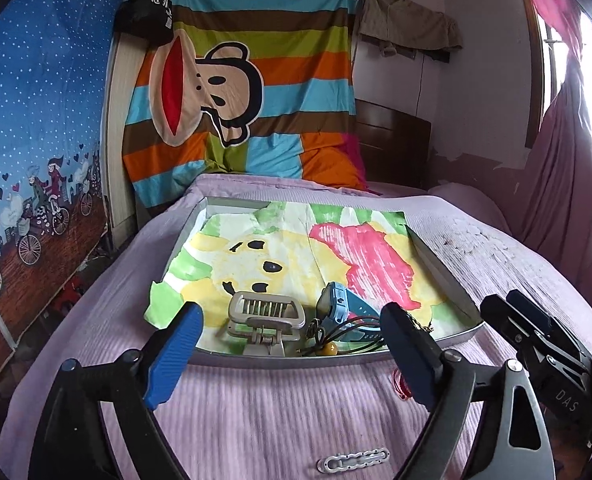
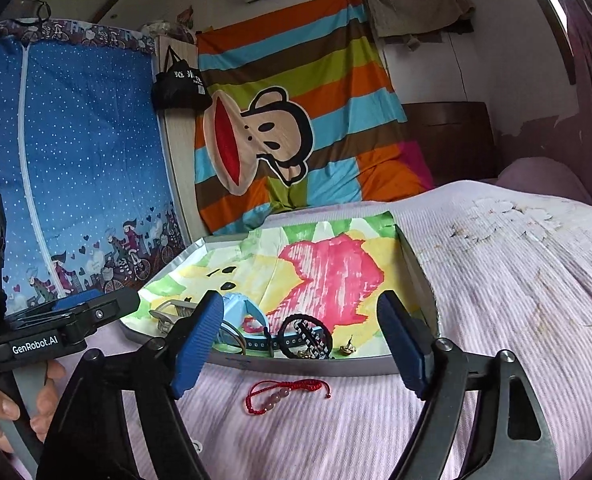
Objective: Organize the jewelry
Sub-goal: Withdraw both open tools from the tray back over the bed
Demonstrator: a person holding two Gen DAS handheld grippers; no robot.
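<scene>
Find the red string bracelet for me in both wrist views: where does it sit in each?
Left wrist: red string bracelet mostly hidden behind the left gripper's right finger, on the bedspread just outside the tray's near rim.
Right wrist: bracelet in full view, bottom centre, between the open fingers.
Shared landmark: blue watch inside the tray.

Daylight is admitted from a window (image 1: 572, 92) at the right of the left wrist view, where the pane is blown out to white glare. The room is moderately lit; soft shadows are cast. Strong fisheye bending and dark vignetting are seen at the edges. The lilac bedspread (image 2: 336, 432) is slightly blurred close up.
</scene>
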